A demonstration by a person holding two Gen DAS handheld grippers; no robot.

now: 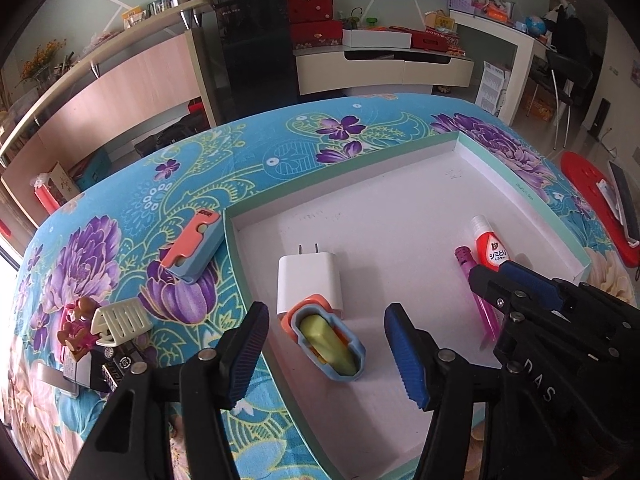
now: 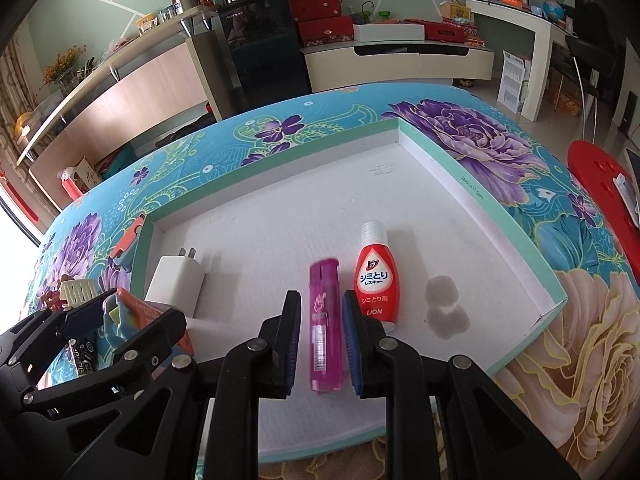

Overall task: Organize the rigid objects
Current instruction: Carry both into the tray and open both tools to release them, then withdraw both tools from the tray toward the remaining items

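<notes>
Both tools over tray (image 2: 420,140) | pink lighter (image 2: 326,320) between right tool (image 2: 320,320) pads, untouched

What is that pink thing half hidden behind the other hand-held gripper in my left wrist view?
Observer: A pink lighter, lying flat between the fingers of the right hand-held gripper.
Operator: Is that gripper hiding anything else?
Observer: Yes, a dark stain on the floor of the tray, on the far side of the red bottle from the lighter.
Operator: Can you read the bottle's lower end?
Observer: It says LION in white letters.
</notes>
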